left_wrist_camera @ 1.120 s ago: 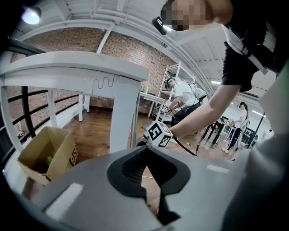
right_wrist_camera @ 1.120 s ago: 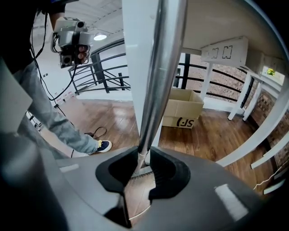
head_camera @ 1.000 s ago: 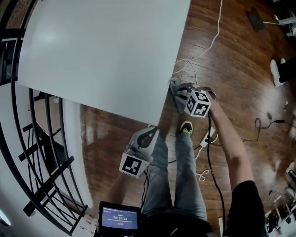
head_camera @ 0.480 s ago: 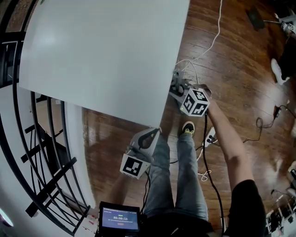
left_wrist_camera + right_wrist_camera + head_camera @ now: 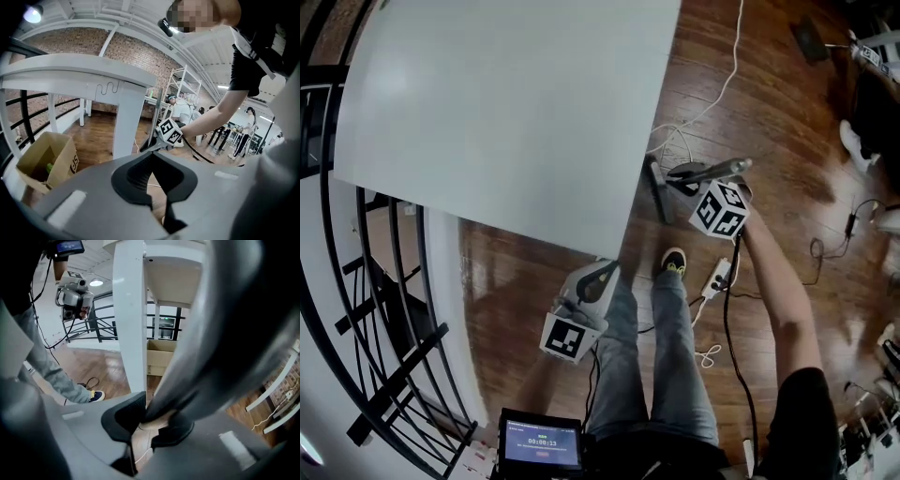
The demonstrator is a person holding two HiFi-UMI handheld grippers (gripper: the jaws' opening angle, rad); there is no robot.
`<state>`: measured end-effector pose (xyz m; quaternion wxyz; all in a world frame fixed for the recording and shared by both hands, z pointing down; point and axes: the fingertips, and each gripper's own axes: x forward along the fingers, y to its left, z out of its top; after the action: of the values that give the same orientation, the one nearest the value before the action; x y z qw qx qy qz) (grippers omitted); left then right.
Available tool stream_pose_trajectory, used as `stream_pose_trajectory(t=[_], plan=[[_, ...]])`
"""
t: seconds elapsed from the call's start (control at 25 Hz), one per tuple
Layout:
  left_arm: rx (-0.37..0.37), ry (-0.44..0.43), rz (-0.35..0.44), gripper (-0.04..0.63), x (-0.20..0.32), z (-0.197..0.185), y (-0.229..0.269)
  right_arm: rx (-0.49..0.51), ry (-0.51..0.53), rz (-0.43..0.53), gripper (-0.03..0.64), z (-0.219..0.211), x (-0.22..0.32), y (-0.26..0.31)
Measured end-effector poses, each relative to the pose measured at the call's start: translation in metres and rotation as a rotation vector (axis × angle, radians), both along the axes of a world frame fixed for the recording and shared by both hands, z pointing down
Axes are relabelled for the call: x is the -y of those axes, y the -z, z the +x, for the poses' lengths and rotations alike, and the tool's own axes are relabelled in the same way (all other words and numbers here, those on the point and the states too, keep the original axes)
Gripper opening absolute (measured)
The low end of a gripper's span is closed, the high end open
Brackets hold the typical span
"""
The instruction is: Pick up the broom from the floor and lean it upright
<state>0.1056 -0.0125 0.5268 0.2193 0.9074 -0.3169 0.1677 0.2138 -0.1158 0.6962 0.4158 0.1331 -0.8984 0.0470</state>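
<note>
The broom's grey handle (image 5: 727,168) sticks out to the right, above the floor by the white table's corner. My right gripper (image 5: 692,180) has it between its jaws, which are closing on it. In the right gripper view the handle (image 5: 220,333) is a thick blurred bar that rises to the upper right from between the black pads (image 5: 125,420). A dark bar (image 5: 657,192) lies on the floor beside the gripper; I cannot tell whether it is the broom's head. My left gripper (image 5: 600,274) hangs lower left, by the person's leg, with its pads (image 5: 129,176) together and nothing held.
The white table (image 5: 506,103) fills the upper left; its leg (image 5: 131,324) stands just beyond the right gripper. A white cable (image 5: 719,94) and a power strip (image 5: 718,276) lie on the wood floor. A black railing (image 5: 389,319) runs along the left. A cardboard box (image 5: 44,159) sits under the table.
My right gripper has moved right and lifted, and the broom's handle now shows across its jaws, raised off the floor. The left gripper has stayed where it was.
</note>
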Motion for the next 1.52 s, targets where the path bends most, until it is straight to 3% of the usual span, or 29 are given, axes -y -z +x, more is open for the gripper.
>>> stream_pose_trajectory(t=[0.24,0.4,0.72,0.8,1.04,1.52], plan=[[-0.011,0.0,0.008,0.02,0.001,0.001,0.002,-0.203,0.106,0.04,0.049,0.013,-0.015,-0.009],[-0.01,0.006,0.007,0.02,0.0,-0.001,0.001,-0.335,0.121,0.055,0.051,-0.003,-0.02,-0.033],[0.002,0.007,0.0,0.02,-0.007,-0.009,0.001,-0.201,0.019,0.05,0.048,-0.029,-0.013,-0.032],[0.006,0.005,0.002,0.02,-0.008,-0.008,0.002,-0.178,0.039,0.006,0.153,-0.03,-0.018,-0.034],[0.007,0.001,0.001,0.02,-0.006,-0.007,0.001,-0.147,0.062,-0.015,0.22,-0.022,-0.023,-0.037],[0.032,-0.023,0.002,0.02,-0.006,-0.001,0.015,-0.035,-0.131,0.007,0.221,0.028,-0.024,0.011]])
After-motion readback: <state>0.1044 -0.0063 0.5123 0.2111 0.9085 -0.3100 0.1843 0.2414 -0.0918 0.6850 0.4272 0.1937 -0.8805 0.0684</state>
